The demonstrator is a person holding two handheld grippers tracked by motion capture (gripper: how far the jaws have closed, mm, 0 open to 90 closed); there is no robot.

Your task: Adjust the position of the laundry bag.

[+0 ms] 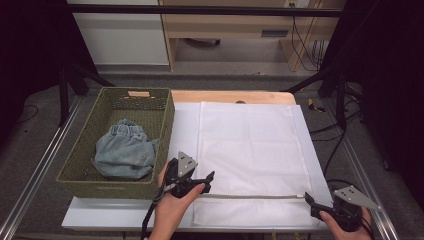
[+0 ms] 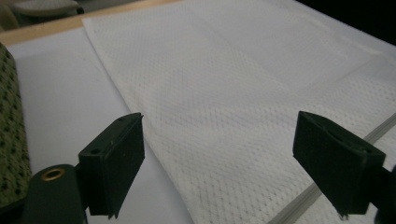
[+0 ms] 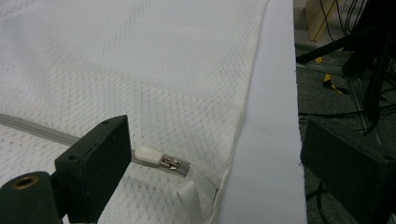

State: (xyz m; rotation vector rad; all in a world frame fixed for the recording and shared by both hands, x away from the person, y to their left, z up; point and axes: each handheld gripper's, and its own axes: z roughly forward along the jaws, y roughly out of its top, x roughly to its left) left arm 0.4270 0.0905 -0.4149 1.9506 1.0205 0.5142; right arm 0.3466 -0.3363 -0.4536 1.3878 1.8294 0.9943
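in the high view a white mesh laundry bag (image 1: 252,160) lies flat on a pale sheet that covers the desk (image 1: 235,96), its grey zipper (image 1: 250,196) running straight across near the person's edge. to its left stands a rectangular woven olive basket (image 1: 80,160) with crumpled light-blue denim (image 1: 124,150) inside. the left gripper (image 1: 209,177) sits at the bag's near left corner, and the right gripper (image 1: 306,197) sits at the zipper's right end.

in the left gripper view, the two blocky black jaws stand spread wide over the bag's fine perforated weave (image 2: 224,93), with nothing pinched between them; the basket's knobbly wall (image 2: 11,140) runs along the left side.

in the right gripper view, the jaws are likewise spread apart and pinch nothing. between them lie the bag's hemmed right edge and a small metal zipper slider with a white plastic pull (image 3: 149,155), just beside the left jaw, with a white fabric tab (image 3: 190,196) below it.
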